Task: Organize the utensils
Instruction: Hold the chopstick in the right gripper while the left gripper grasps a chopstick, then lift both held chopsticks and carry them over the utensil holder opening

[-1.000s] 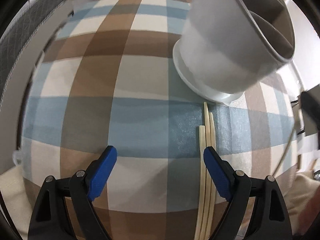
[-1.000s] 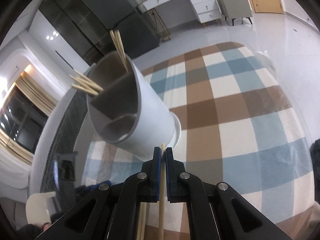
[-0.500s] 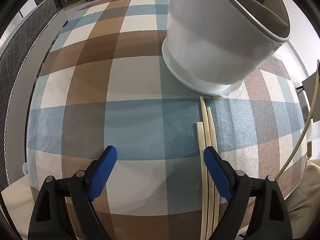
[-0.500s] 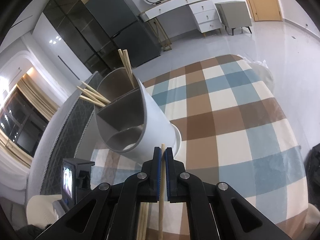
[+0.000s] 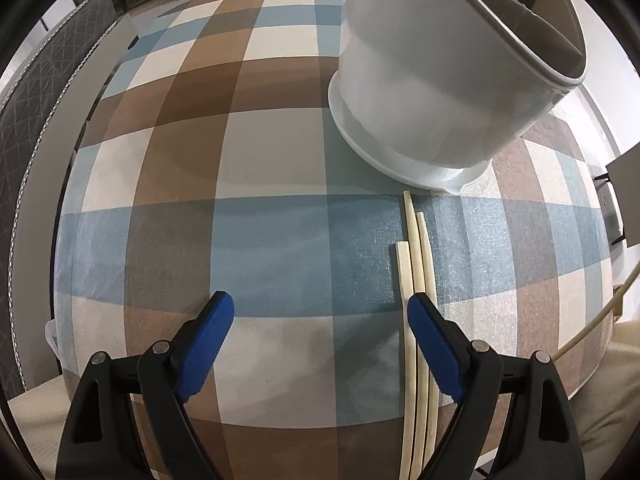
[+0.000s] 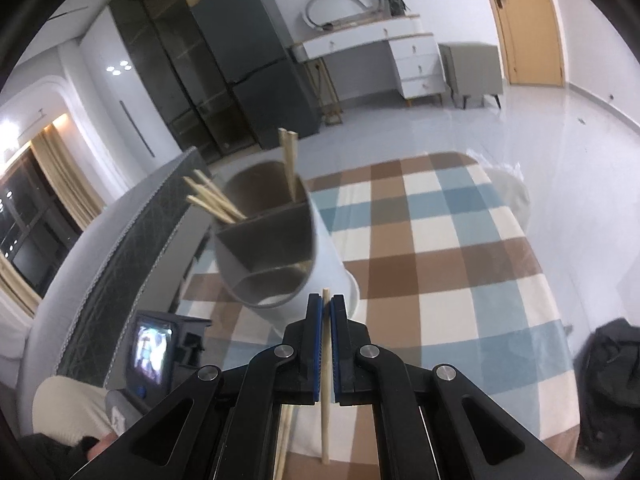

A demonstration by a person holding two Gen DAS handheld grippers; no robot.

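Observation:
A white utensil holder (image 5: pixel 448 80) with grey inner dividers stands on the checked tablecloth (image 5: pixel 248 240). In the right wrist view the holder (image 6: pixel 320 256) has several chopsticks (image 6: pixel 216 200) sticking out of its far compartments. Three pale chopsticks (image 5: pixel 416 280) lie on the cloth just below the holder's base. My left gripper (image 5: pixel 320 320) hovers open above the cloth, its right finger over those chopsticks. My right gripper (image 6: pixel 326 312) is shut on a single chopstick (image 6: pixel 326 400), lifted in front of the holder's near side.
The table's edges curve away left and right in the left wrist view. In the right wrist view a small device with a lit screen (image 6: pixel 154 348) sits beside the table at the left. A dark bag (image 6: pixel 612 368) lies on the floor at the right.
My right gripper has risen with its chopstick, so the holder's open top now shows from higher up. The left gripper has stayed put, still open; its view has tilted slightly.

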